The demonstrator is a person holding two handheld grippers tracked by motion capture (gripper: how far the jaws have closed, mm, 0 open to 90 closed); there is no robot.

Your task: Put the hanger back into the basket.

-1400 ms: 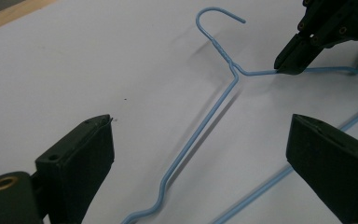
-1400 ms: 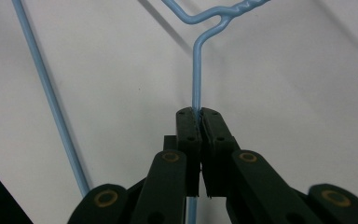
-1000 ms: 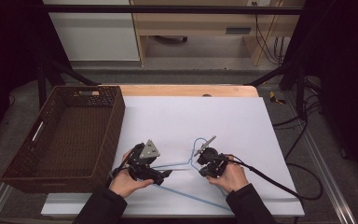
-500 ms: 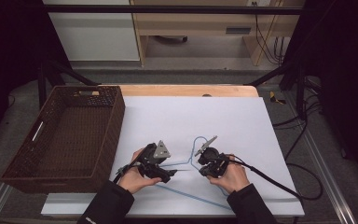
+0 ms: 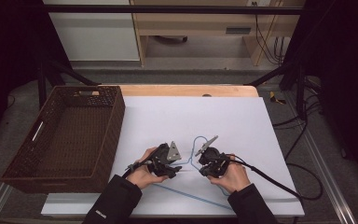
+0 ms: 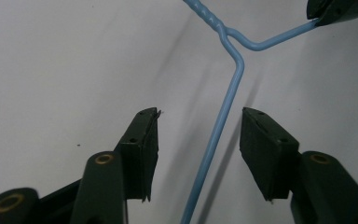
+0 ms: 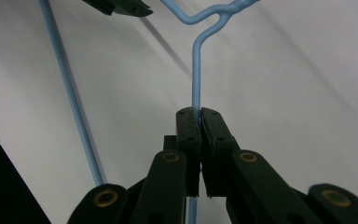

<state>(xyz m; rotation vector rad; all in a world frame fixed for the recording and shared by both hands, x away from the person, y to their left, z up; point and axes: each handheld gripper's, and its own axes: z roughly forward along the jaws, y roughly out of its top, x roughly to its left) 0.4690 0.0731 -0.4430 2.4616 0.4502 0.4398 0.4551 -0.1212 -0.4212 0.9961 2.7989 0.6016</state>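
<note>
— Right gripper (image 7: 199, 114) first: what are its jaws doing?

— Clenched on the blue wire hanger (image 7: 196, 70). In the right gripper view the two black pads are pressed together with one sloping arm of the hanger pinched between them, just below the twisted neck.

— And the left gripper (image 6: 199, 135)?

— Released. In the left gripper view its jaws stand well apart, and the other sloping arm of the hanger (image 6: 223, 121) runs up through the gap, nearer one pad than the other, touching neither as far as I can tell.

— Where does the hanger lie on the bench?

— From the high view, the hanger (image 5: 193, 161) sits on the white sheet (image 5: 242, 116) near the bench's front edge, about midway along it. Its hook points toward the far edge; its long bottom bar slants toward the front right corner, partly under the right hand (image 5: 230, 175).

— How are the two hands placed?

— The left hand (image 5: 144, 172) holds its gripper (image 5: 175, 171) just left of the hanger's neck, and the right gripper (image 5: 204, 164) is just right of it. The two are close but apart, tips facing each other. A black cable (image 5: 279, 186) trails from the right gripper toward the front right corner.

— Anything else on the bench?

— A dark brown wicker basket (image 5: 100, 135) at the left edge, well apart from the hanger.
</note>
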